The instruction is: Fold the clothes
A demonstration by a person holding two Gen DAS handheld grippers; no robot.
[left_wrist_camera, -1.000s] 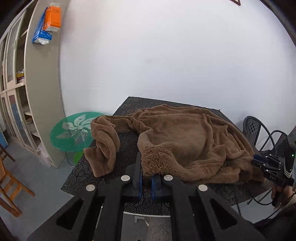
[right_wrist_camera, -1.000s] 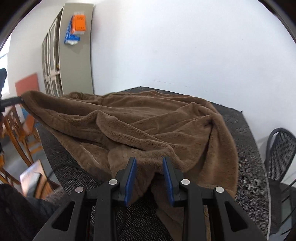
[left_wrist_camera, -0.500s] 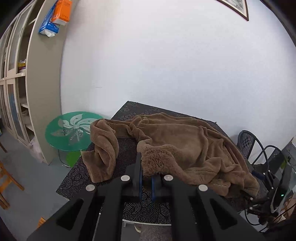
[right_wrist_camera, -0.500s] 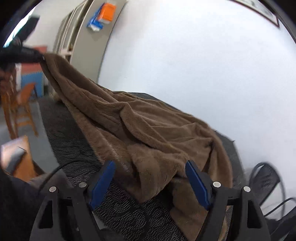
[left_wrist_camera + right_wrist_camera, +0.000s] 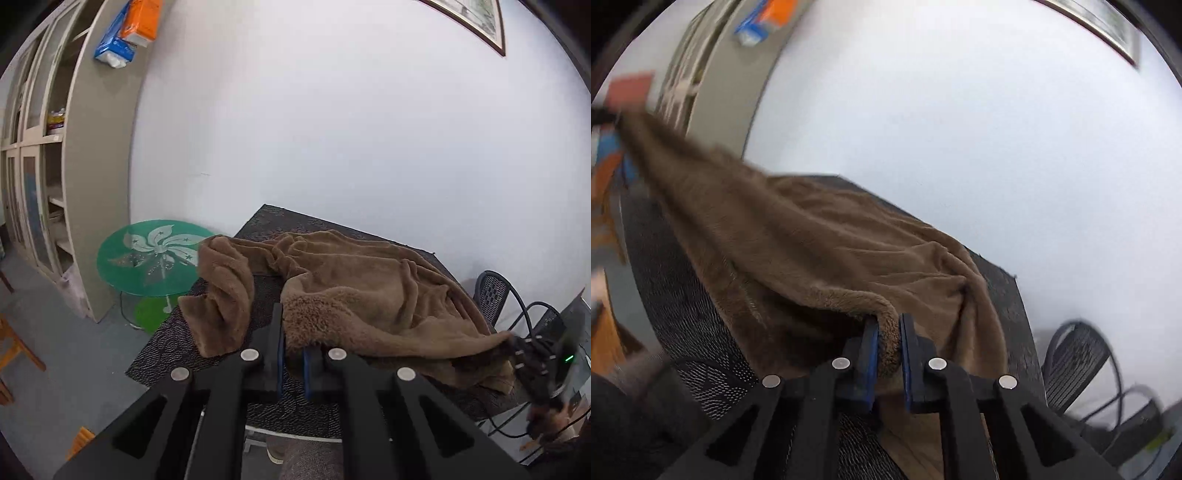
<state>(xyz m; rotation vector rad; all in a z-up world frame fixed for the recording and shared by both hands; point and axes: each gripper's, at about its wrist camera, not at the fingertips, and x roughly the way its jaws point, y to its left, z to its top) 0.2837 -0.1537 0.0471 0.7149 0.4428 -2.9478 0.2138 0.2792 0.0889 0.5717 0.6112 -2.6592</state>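
A fluffy brown garment lies spread over a dark dotted table. My left gripper is shut on its thick near edge, lifting it a little off the table. In the left wrist view the right gripper shows at the far right, holding the garment's other end. In the right wrist view the right gripper is shut on a rolled edge of the brown garment, which stretches taut up to the left. One sleeve droops over the table's left side.
A round green glass side table stands left of the dark table, beside a beige shelf unit. A black mesh chair and cables sit at the right. A white wall is behind. Wooden chairs stand at the far left.
The right gripper opened wide, then shut on the garment's edge. Both grippers have risen, and the cloth now hangs stretched between them.
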